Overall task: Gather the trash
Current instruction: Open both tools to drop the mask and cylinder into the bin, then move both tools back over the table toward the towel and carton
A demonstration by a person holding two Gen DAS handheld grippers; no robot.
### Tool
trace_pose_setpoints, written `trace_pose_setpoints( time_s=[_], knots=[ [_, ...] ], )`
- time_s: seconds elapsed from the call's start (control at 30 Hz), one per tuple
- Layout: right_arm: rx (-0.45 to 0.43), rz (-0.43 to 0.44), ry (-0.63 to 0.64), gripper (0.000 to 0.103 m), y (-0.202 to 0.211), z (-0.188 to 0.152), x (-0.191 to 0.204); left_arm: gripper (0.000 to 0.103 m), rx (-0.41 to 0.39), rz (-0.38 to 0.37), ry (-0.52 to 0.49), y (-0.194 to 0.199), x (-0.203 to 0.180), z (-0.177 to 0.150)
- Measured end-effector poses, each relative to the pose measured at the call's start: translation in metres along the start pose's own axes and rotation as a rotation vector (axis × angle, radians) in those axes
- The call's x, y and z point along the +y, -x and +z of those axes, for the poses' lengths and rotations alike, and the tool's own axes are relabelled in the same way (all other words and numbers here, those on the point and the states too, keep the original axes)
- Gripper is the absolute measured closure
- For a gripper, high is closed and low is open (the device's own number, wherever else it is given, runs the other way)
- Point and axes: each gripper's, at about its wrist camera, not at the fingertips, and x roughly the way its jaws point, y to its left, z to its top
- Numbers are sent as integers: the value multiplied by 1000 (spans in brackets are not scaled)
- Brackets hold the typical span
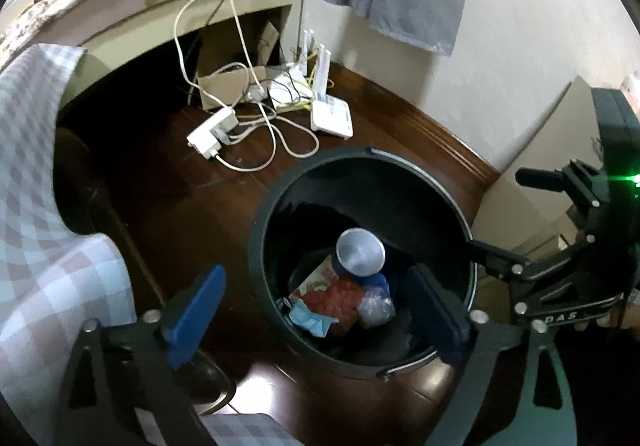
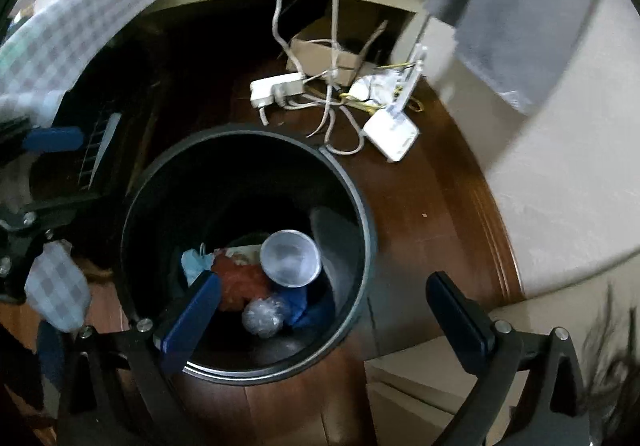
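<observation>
Both spread and empty above the bin: left gripper, right gripper. Inside, a can at 12 o'clock over crumpled wrappers; probably light, thin-walled, best pinched across the sides. Beyond, at 11 o'clock, power strip, loose cables, router; snag risks.

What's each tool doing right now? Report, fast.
Left tool: open, holding nothing, above the trash bin.
Right tool: open, holding nothing, over the same bin.
</observation>
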Motion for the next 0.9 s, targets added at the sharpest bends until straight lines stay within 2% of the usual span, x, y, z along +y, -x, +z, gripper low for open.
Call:
trace_pose_setpoints(
  time_s=[0.07,0.37,0.7,0.9],
  knots=[
    [-9,-20,-28,0,9,2,-5,1,-18,-9,-4,7,-3,5],
    [-109,-10,-144,0,62,14,-22,1,-102,-10,-20,46,-10,22],
    [-224,17,-109,0,105,41,2,1,-179,51,12,91,11,28],
    [-272,41,-76,0,122,58,28,1,-229,96,72,120,42,18]
  ],
)
